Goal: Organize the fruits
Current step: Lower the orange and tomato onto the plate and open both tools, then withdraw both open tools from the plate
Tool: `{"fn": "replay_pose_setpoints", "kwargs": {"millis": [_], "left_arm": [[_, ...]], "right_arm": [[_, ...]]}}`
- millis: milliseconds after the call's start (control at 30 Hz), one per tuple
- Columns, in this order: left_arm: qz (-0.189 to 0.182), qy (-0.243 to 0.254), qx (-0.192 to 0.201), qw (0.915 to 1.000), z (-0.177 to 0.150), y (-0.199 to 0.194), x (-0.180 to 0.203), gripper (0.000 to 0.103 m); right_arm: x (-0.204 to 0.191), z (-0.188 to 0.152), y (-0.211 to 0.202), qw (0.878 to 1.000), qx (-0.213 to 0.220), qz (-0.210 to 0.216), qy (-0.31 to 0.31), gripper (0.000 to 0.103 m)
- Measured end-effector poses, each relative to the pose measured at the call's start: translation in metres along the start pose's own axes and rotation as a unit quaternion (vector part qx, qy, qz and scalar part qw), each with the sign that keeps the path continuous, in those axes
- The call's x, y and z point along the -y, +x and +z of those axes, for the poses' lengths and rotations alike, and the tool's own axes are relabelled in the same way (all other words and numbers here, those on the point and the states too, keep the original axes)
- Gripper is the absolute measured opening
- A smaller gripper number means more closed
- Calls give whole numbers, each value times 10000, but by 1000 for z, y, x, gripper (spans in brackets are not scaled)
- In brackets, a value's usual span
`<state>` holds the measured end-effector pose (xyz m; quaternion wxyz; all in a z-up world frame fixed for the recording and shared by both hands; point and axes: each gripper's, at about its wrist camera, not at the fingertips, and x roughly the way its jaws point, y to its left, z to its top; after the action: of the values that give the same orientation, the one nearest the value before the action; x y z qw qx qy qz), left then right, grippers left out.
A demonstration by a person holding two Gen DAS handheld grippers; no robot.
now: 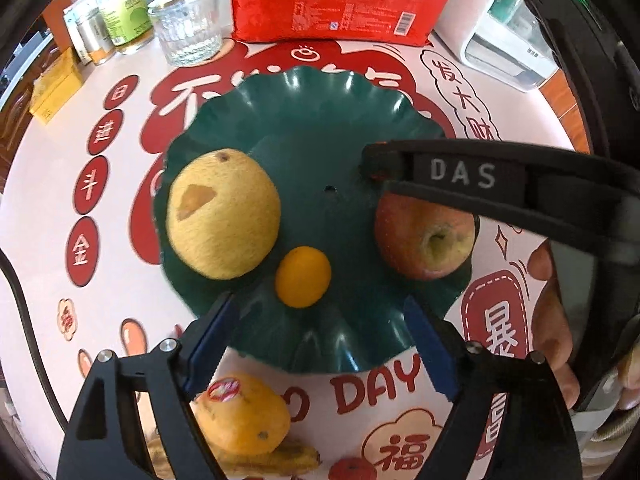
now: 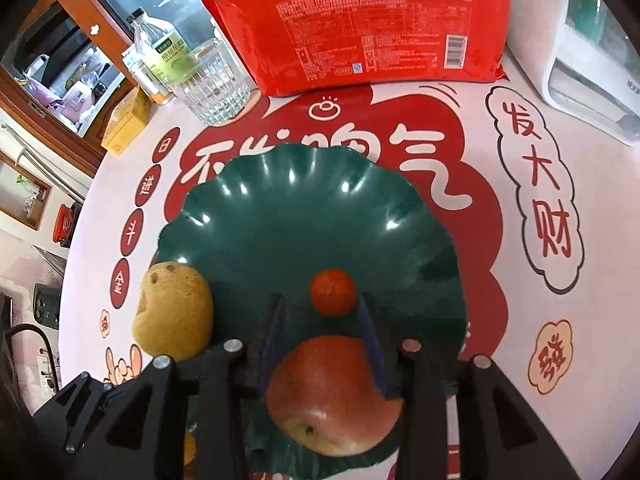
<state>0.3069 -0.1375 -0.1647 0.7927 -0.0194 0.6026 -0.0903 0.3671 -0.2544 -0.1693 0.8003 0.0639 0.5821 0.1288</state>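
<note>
Nearest to the left wrist camera, the left tongs [image 1: 320, 344] are wide open and hold nothing; their blue pads hang above the near rim of the dark green scalloped plastic plate [image 1: 304, 120]. Below them, on the pink and red printed surface [image 1: 44, 200], lies an orange fruit with a round sticker [image 1: 244, 416], and it touches some spotted yellow bananas [image 1: 288, 458]. A small red fruit [image 1: 352, 470] is just beside them, at the near edge of the view.

On the plate, a small round orange citrus [image 1: 303, 276] sits near the front. To its left is a big rough yellow pear [image 1: 222, 214], almost touching it. At the right side of the plate rests a red and yellow apple [image 1: 426, 236]. The right tongs [image 2: 322, 310] stand open around this apple [image 2: 336, 396]; one blue pad touches its right shoulder, while the left pad is apart from it. In this view the citrus [image 2: 334, 292] lies just beyond the fingertips, the pear [image 2: 174, 316] is on the left, and the plate [image 2: 280, 200] spreads behind them.

Farther away stand a ribbed clear glass [image 1: 188, 28], a bottle with green label [image 1: 126, 12], a large red printed bag [image 1: 344, 0], and a white appliance [image 1: 504, 40] at the far right.
</note>
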Motion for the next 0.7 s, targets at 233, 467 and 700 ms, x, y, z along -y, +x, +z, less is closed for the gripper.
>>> {"fn": "replay_pose_setpoints", "kwargs": {"millis": [233, 467, 700], "left_arm": [[163, -93, 242, 9995, -12, -30, -12, 84], [274, -174, 406, 9986, -24, -58, -21, 84], [354, -118, 639, 9973, -41, -85, -24, 84]], "right_arm": [[-14, -9, -25, 9996, 176, -96, -180, 38], [-26, -24, -46, 9993, 268, -123, -247, 38], [-36, -42, -76, 9987, 422, -156, -246, 38]]}}
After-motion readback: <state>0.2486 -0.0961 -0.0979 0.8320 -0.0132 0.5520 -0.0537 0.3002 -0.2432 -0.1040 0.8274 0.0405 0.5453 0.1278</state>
